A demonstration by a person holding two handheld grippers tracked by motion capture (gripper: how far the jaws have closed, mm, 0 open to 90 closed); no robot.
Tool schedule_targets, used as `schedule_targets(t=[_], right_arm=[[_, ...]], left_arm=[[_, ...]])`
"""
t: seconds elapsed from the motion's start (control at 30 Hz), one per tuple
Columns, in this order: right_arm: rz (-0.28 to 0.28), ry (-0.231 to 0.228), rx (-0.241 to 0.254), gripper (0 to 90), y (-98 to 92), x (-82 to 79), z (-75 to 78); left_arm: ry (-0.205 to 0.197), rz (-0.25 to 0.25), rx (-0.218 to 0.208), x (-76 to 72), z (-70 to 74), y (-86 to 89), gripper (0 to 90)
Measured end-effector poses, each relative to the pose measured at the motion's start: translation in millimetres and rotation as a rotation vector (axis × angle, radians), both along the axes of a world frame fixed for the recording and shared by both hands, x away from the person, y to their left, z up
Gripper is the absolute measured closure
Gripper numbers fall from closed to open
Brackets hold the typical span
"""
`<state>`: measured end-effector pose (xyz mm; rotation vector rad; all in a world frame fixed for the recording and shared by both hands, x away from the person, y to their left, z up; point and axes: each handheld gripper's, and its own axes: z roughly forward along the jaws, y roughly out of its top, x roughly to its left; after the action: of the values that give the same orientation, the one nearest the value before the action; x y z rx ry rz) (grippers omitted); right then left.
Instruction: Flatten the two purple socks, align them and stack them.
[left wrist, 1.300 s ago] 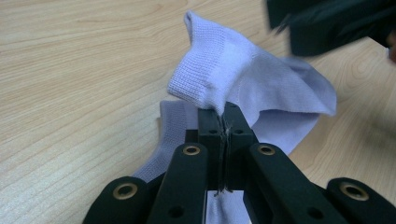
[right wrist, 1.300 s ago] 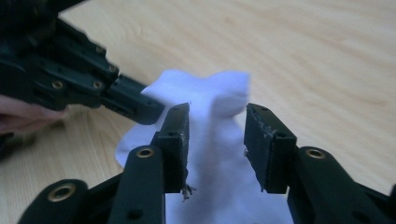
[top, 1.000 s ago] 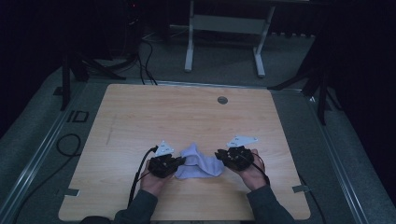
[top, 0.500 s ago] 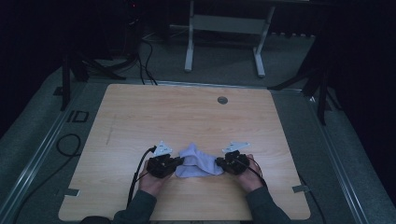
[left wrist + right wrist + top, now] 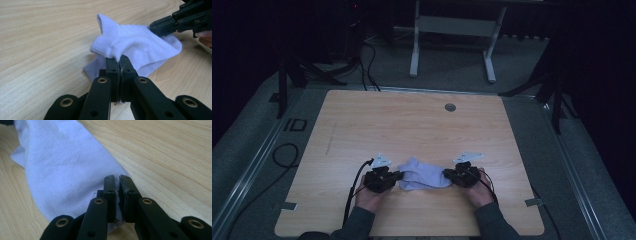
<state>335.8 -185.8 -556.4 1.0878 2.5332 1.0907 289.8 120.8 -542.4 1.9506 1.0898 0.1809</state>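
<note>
Near the table's [image 5: 362, 125] front edge, left gripper [image 5: 398, 175] and right gripper [image 5: 446, 174] each clamp one end of a white sock [image 5: 423, 173] (grasped, still crumpled, handling unfinished).

Both forearms reach forward, left claw [image 5: 398, 176] and right claw [image 5: 447, 175] clamped tight, tips facing inward.

The sock [image 5: 424, 174] near the table's front edge is pale lilac-white, with a fine ribbed knit at its cuff and a smoother weave along the foot. The table [image 5: 412, 125] is light wood with a wavy, streaked grain, and a small grey round cap [image 5: 450, 107] sits near its back edge. The left claw [image 5: 119, 66] and the right claw [image 5: 117, 185] are matt black with brass-coloured rivet rings. Each carries a pale grey plate. The floor [image 5: 257, 145] is speckled grey.
</note>
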Motion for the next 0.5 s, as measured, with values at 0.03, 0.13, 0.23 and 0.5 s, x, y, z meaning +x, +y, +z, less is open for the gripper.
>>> schedule_targets(t=[0.03,0.13,0.23,0.5], right_arm=[[0.001,-0.001,0.004,83.9,-0.6,0.1,-0.3],[-0.006,0.006,0.022,83.8,-2.1,0.0,-1.5],[-0.006,0.007,0.029,83.8,-2.8,0.0,-1.9],[-0.012,-0.007,0.023,83.8,-1.8,-1.9,-2.3]], left_arm=[[0.006,-0.001,0.003,-0.1,-0.1,0.3,88.0],[0.01,-0.001,0.002,-1.5,0.5,1.1,88.0],[0.011,-0.004,-0.002,-3.2,1.4,1.8,87.9],[0.009,-0.003,0.021,-7.0,1.0,2.6,87.7]])
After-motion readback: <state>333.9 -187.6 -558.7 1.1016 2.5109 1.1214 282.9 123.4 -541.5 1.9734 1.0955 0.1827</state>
